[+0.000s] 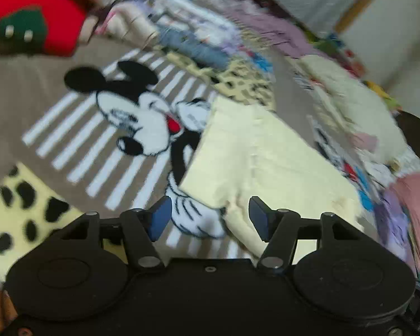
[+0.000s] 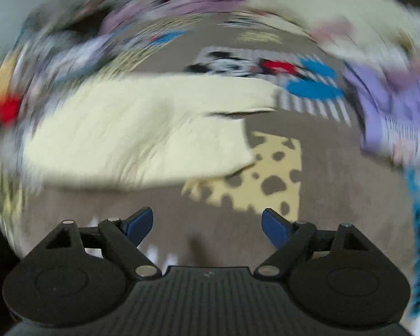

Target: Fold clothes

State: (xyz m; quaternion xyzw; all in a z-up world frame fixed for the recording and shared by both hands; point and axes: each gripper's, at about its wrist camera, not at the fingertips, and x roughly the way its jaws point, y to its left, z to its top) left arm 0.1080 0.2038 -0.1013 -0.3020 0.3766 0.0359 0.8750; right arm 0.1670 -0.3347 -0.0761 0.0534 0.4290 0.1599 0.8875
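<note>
A pale yellow garment (image 1: 260, 156) lies flat on a brown cartoon-mouse blanket (image 1: 56, 89). My left gripper (image 1: 208, 217) is open and empty, just above the garment's near edge. In the blurred right wrist view the same pale yellow garment (image 2: 142, 128) lies ahead and to the left. My right gripper (image 2: 207, 225) is open and empty, over the bare brown blanket (image 2: 204, 218), short of the garment.
Piles of clothes (image 1: 204, 36) line the far side of the blanket and the right side (image 1: 358, 106). A red cushion (image 1: 33, 14) sits far left. Purple clothes (image 2: 392, 106) lie to the right. A yellow spotted blanket patch (image 2: 268, 176) lies ahead of the right gripper.
</note>
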